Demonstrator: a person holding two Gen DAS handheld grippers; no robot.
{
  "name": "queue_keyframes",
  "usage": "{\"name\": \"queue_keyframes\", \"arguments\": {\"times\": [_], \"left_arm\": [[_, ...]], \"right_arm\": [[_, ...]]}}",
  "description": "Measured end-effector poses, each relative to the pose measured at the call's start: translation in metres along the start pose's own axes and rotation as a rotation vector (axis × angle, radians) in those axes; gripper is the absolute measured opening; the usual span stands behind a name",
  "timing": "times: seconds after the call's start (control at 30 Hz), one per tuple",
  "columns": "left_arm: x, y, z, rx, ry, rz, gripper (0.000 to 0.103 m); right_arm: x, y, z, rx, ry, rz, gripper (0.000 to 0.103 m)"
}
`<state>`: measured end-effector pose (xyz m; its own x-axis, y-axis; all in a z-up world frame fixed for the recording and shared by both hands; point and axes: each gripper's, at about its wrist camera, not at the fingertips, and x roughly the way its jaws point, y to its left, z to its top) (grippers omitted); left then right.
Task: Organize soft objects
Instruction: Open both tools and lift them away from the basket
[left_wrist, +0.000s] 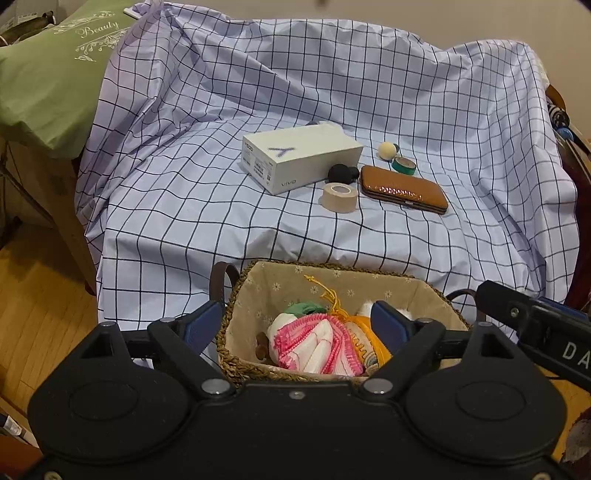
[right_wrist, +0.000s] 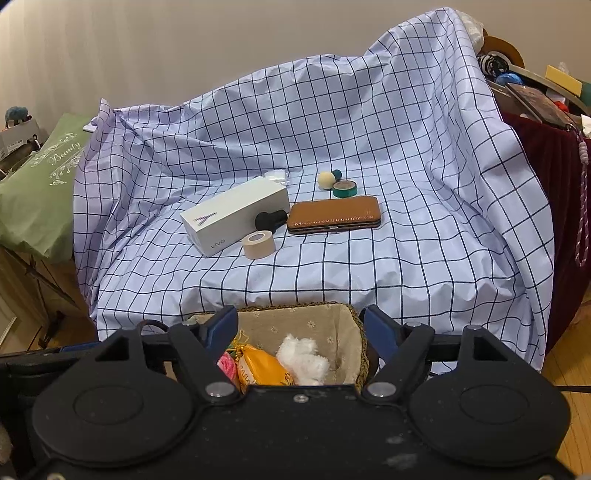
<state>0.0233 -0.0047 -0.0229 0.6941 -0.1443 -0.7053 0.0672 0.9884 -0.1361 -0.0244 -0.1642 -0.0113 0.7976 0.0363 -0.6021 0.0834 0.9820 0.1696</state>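
A woven basket (left_wrist: 325, 271) with a beige floral lining stands below the front of the checked sheet. It holds a pink-and-white knitted cloth (left_wrist: 314, 341), an orange pouch (right_wrist: 260, 365), something green (left_wrist: 304, 308) and a white fluffy toy (right_wrist: 303, 356). My left gripper (left_wrist: 295, 328) is open and empty above the basket. My right gripper (right_wrist: 299, 332) is open and empty above the basket (right_wrist: 360, 347) too; its body shows at the right of the left wrist view (left_wrist: 535, 317).
On the checked sheet (left_wrist: 184, 203) lie a white vivo box (left_wrist: 299, 157), a beige tape roll (left_wrist: 340, 197), a black object (left_wrist: 341, 172), a brown case (left_wrist: 404, 188), a green tape roll (left_wrist: 404, 165) and a cream ball (left_wrist: 387, 150). A green pillow (left_wrist: 48, 85) is at left. Dark red cloth (right_wrist: 546, 158) is at right.
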Motion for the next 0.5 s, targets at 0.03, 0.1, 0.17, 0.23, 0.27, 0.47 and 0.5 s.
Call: {"name": "queue_keyframes", "arguments": {"times": [0.03,0.1,0.17,0.23,0.27,0.47,0.5], "left_arm": [[0.001,-0.001,-0.001,0.005,0.006,0.0,0.084],[0.003,-0.003,-0.002,0.014,0.016,0.001,0.084],[0.004,-0.004,-0.002,0.025,0.025,0.002,0.086],[0.006,-0.006,-0.003,0.034,0.034,0.004,0.09],[0.006,-0.006,-0.004,0.039,0.038,0.005,0.09],[0.011,-0.007,-0.002,0.061,0.08,0.003,0.09],[0.013,-0.007,-0.002,0.065,0.09,0.003,0.09]], "right_arm": [[0.001,-0.001,0.0,0.003,0.003,-0.001,0.076],[0.002,-0.002,0.0,0.007,0.009,-0.002,0.077],[0.003,-0.003,-0.001,0.008,0.011,-0.007,0.078],[0.003,-0.004,-0.001,0.006,0.009,-0.009,0.081],[0.004,-0.005,-0.001,0.006,0.012,-0.012,0.081],[0.014,-0.01,-0.001,0.008,0.048,-0.031,0.093],[0.017,-0.01,0.0,0.007,0.058,-0.035,0.096]]}}
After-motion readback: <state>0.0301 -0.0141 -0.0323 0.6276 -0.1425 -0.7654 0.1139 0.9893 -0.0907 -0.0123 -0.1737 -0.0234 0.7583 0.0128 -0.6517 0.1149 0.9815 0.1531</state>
